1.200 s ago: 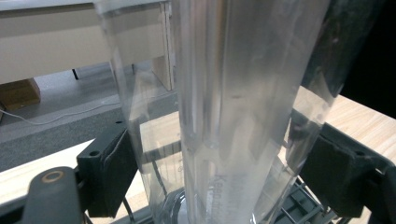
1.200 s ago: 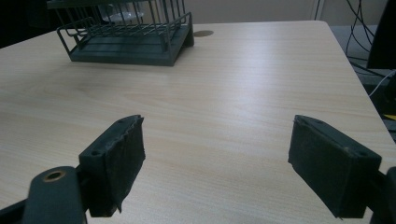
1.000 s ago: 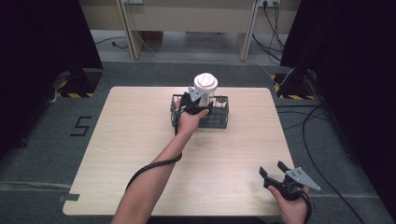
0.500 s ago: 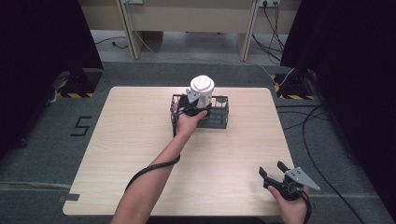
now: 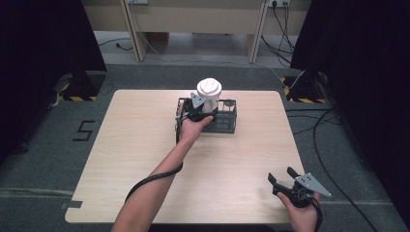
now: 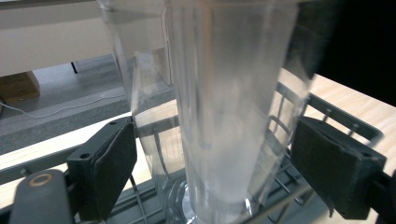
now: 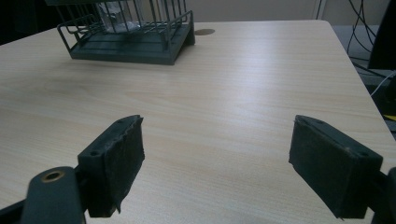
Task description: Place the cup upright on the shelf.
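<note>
A tall clear plastic cup (image 5: 209,96) with a white lid stands in the dark wire rack (image 5: 226,122) at the far middle of the table. My left gripper (image 5: 204,110) is at the cup's lower part. In the left gripper view the cup (image 6: 229,116) stands between the two pads, the left gripper (image 6: 215,172) is open, and there is a gap on each side. A second clear cup (image 6: 140,70) shows just behind it. My right gripper (image 5: 280,175) is open over the near right corner of the table. The right gripper (image 7: 217,154) holds nothing.
The rack (image 7: 140,46) lies far ahead of the right gripper across bare light wood table (image 5: 145,145). A small round mark (image 7: 204,31) sits on the tabletop beside the rack. Cables (image 5: 324,125) trail over the floor right of the table.
The cup and my left gripper have shifted slightly left and a little lower at the rack. The right gripper has stayed where it was.
</note>
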The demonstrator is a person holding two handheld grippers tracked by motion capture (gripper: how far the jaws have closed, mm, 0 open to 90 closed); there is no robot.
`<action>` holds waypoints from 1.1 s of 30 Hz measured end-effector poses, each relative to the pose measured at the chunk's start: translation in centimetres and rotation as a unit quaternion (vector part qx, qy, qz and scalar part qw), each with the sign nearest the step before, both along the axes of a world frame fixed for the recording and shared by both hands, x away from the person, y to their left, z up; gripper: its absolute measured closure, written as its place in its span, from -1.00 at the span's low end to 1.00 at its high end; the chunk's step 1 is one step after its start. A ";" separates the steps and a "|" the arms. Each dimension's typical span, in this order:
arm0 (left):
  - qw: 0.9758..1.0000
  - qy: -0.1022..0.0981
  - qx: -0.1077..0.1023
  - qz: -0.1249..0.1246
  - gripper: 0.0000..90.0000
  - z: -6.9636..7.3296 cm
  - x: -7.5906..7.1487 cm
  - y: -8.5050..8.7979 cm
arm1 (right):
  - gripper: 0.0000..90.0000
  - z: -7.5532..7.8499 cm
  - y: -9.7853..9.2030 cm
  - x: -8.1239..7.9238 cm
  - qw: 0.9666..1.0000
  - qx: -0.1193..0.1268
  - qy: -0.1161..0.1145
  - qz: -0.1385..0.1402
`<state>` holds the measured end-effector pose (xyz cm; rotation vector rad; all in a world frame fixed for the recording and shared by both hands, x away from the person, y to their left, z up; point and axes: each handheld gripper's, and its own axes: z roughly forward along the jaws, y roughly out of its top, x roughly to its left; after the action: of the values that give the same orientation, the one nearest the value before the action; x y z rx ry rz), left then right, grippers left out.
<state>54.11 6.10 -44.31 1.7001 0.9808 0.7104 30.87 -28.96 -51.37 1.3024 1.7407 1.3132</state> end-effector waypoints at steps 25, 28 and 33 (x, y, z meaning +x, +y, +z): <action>1.000 -0.007 -0.008 -0.016 -0.68 0.0 -5.5 4.4 | -0.59 0.0 0.0 0.0 1.000 -0.001 0.000 -0.003; 1.000 -0.007 -0.008 -0.018 -0.68 0.1 -6.2 5.0 | -0.59 0.0 0.1 0.0 1.000 -0.002 0.001 -0.003; 1.000 -0.008 -0.011 -0.020 -0.68 0.1 -7.3 5.9 | -0.59 0.0 0.1 0.0 1.000 -0.003 0.000 -0.004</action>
<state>46.86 12.01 -44.25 1.6885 0.9376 0.6832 30.86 -28.90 -51.36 1.3062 1.7365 1.3027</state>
